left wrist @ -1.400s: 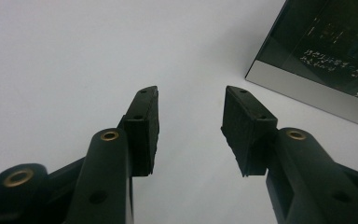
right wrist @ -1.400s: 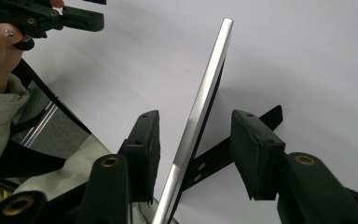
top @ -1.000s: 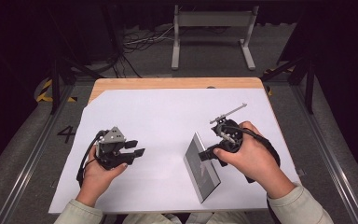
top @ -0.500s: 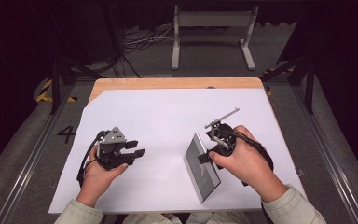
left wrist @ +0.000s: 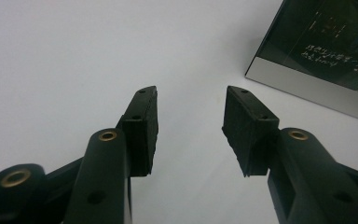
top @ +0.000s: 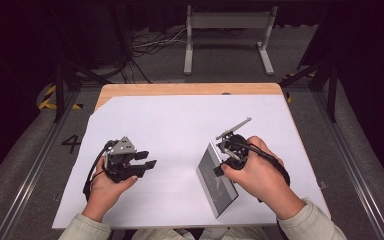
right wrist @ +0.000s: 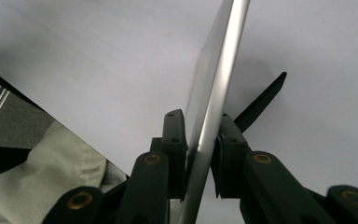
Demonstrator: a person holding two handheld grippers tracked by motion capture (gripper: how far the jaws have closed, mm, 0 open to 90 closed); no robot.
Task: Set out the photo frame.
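1. right gripper (top: 222,169) jaws have just been closing; they now pinch the flat silver box (top: 215,182) by its long edge.
2. box lies tilted on the white sheet (top: 180,125), ahead of the right hand.
3. left gripper (top: 147,162) spread, empty, resting well apart.
4. grip looks set; lift likely next.

A flat box (top: 217,180) lies on the table (top: 180,120), right of the left tongs (top: 147,162).

Glossy silver-edged flat box (top: 216,182), matt white paper sheet (top: 180,125), wooden table (top: 190,89)
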